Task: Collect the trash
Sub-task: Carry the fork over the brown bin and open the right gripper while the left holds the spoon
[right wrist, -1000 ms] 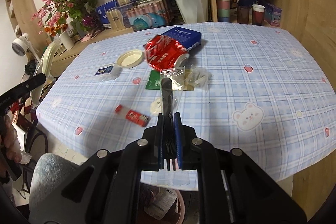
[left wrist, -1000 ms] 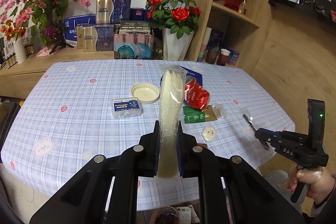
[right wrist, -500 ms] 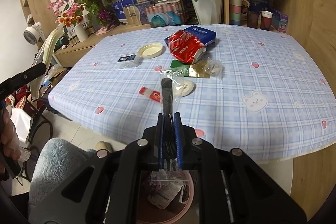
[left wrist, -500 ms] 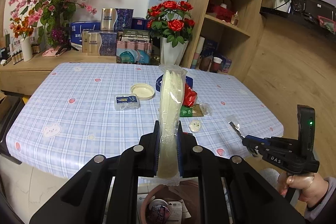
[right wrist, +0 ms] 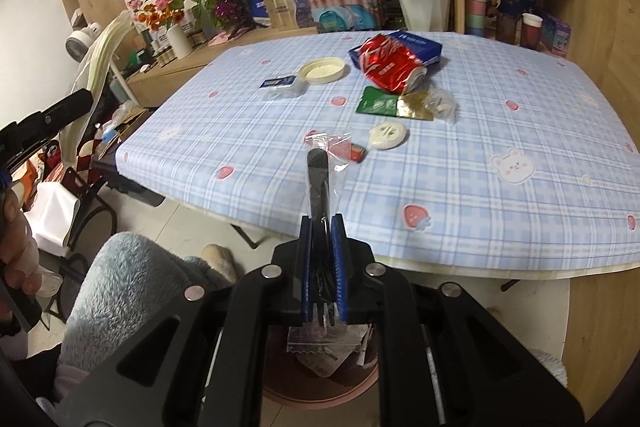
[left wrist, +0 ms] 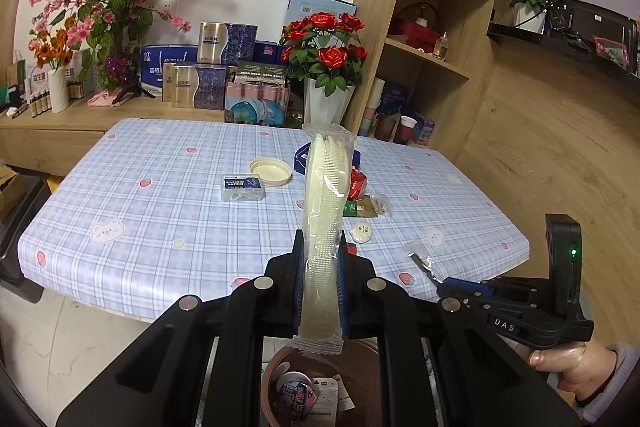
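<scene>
- Trash here is a mix: two wrapped pieces are held over the pink bin [left wrist: 280, 379], which stands on the floor below the near edge of the table [left wrist: 160, 227]; the rest lies on the table, farther from the bin.
- The left gripper [left wrist: 320, 275] has its fingers pinched onto a clear packet of cream plastic cutlery [left wrist: 324, 195], gripped low on the pack, so its bottom seam hangs right above the bin's mouth, presumably so it will drop in when let go.
- The right gripper [right wrist: 322, 259] is clamped on a black plastic fork in a clear sleeve [right wrist: 320, 175]; the sleeve's lower end dangles above the wrappers already in the bin.
- Both packets are held upright and by the narrow side, which suits a thin, floppy wrapper that would otherwise fold.
- Beyond the bin, on the table, lie a crushed red can [right wrist: 390, 65] resting on a blue box [right wrist: 416, 45], a cream lid [right wrist: 323, 69], a small floss box [right wrist: 280, 85], a green sachet [right wrist: 378, 103], a round white disc [right wrist: 387, 134] and a red stick wrapper [right wrist: 352, 150] nearest the table edge.
- My reading: release is the step in hand, with table items left to fetch.
</scene>
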`<state>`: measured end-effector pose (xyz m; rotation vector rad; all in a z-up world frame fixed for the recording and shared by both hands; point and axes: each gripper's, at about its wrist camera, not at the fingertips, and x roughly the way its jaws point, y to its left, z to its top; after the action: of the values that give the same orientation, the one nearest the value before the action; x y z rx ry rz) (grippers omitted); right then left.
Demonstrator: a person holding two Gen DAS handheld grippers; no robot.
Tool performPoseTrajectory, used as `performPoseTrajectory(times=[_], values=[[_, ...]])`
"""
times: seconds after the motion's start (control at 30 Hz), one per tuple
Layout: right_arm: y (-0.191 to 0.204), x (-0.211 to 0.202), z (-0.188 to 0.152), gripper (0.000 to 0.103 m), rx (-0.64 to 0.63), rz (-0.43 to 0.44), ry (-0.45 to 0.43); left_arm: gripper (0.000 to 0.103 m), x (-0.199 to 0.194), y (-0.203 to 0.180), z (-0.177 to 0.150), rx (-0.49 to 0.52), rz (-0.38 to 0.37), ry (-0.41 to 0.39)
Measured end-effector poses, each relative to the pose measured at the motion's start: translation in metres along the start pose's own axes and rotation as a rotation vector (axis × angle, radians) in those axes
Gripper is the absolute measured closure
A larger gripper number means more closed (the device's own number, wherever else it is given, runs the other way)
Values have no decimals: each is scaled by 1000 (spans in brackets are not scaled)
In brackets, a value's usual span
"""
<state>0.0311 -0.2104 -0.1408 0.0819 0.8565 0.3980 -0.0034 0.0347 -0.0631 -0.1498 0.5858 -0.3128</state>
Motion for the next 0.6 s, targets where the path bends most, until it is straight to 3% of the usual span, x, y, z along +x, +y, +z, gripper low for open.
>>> performPoseTrajectory(times=[0.27,0.37,0.57,0.6], values=[[10,11,-6,89,-8,33,44,90,2,5,-8,-24,-9,15],[10,15,-8,76,1,38,64,90,3,4,-12,-24,-7,19],[5,11,-7,63,28,20,30,90,6,-1,-20,-15,-27,36],[3,9,-6,52,37,9,15,90,7,-2,-21,-13,-30,38]])
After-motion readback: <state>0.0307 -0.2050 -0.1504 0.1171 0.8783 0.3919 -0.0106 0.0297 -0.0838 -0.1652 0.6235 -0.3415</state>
